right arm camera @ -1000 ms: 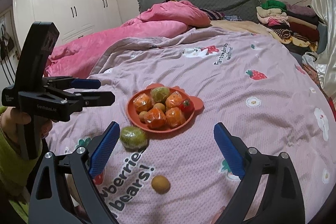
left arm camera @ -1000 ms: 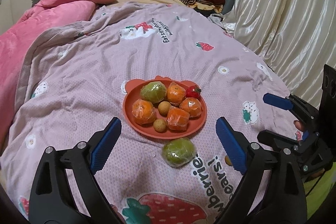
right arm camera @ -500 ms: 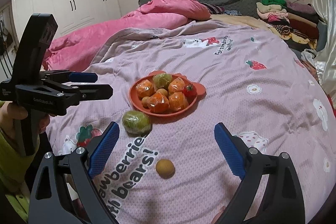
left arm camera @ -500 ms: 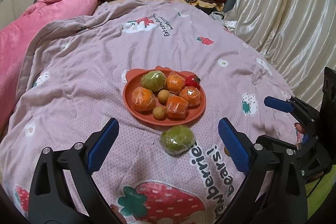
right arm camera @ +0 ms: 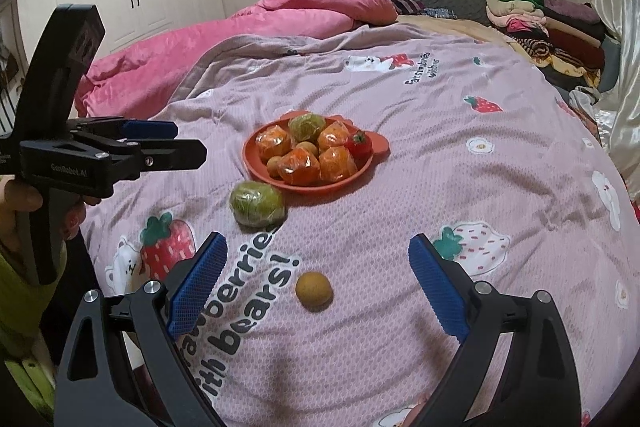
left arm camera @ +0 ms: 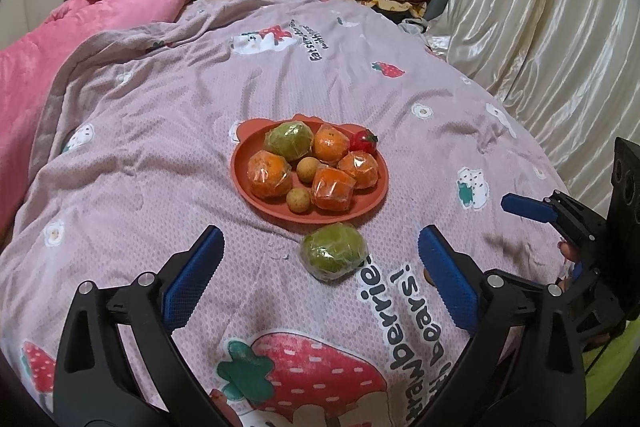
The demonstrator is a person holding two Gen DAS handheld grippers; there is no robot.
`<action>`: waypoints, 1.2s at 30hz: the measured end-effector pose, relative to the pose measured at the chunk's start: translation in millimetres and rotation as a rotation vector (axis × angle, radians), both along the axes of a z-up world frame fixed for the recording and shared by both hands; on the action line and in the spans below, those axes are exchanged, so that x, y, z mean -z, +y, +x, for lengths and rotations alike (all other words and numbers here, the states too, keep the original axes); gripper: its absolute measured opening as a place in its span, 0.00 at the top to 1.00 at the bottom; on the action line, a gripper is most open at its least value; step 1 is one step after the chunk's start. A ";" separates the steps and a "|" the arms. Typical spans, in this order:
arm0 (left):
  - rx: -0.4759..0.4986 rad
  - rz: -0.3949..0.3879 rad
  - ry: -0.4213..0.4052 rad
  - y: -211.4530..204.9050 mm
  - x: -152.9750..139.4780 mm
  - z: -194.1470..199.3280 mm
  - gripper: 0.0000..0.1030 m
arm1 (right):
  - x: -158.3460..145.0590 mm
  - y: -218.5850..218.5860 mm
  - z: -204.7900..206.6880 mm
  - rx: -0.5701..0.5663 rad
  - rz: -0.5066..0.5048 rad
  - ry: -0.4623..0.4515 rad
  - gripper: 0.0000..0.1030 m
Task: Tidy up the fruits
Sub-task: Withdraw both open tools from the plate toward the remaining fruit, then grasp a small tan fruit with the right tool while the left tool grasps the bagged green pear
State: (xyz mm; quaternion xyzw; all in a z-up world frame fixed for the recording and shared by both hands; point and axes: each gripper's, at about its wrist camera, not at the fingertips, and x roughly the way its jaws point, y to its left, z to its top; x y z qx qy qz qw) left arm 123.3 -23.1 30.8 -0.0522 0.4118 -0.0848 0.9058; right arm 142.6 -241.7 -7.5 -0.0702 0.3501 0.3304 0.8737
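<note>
Open bedspread (right arm camera: pixel 460 163) lies on every side of the orange plate (left arm camera: pixel 244 167), whose surface is crowded with wrapped fruit, bare only at its left rim. A wrapped green fruit (left arm camera: pixel 334 255) sits just beside the plate's near edge, obstructing a straight approach from there. A small brown fruit (right arm camera: pixel 314 289) lies apart on clear cloth, with free room all round.

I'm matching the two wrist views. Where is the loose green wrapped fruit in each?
Left wrist: green wrapped fruit lies low centre, just below the orange plate.
Right wrist: it lies left of centre, at the plate's lower left.
Shared landmark: the plate.
</note>
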 end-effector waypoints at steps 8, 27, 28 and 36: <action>0.004 0.007 0.022 -1.6 10.6 -2.0 0.11 | 9.7 2.3 -1.2 0.004 -0.029 0.013 0.11; 0.025 -0.001 0.098 -6.2 44.4 2.9 0.11 | 42.3 16.2 -0.7 -0.043 -0.086 0.077 0.36; 0.025 -0.002 0.100 -6.2 45.5 3.5 0.11 | 44.0 17.2 -0.9 -0.046 -0.090 0.082 0.45; 0.014 -0.015 0.112 -5.7 57.4 12.3 0.11 | 58.5 23.4 2.7 -0.056 -0.142 0.083 0.76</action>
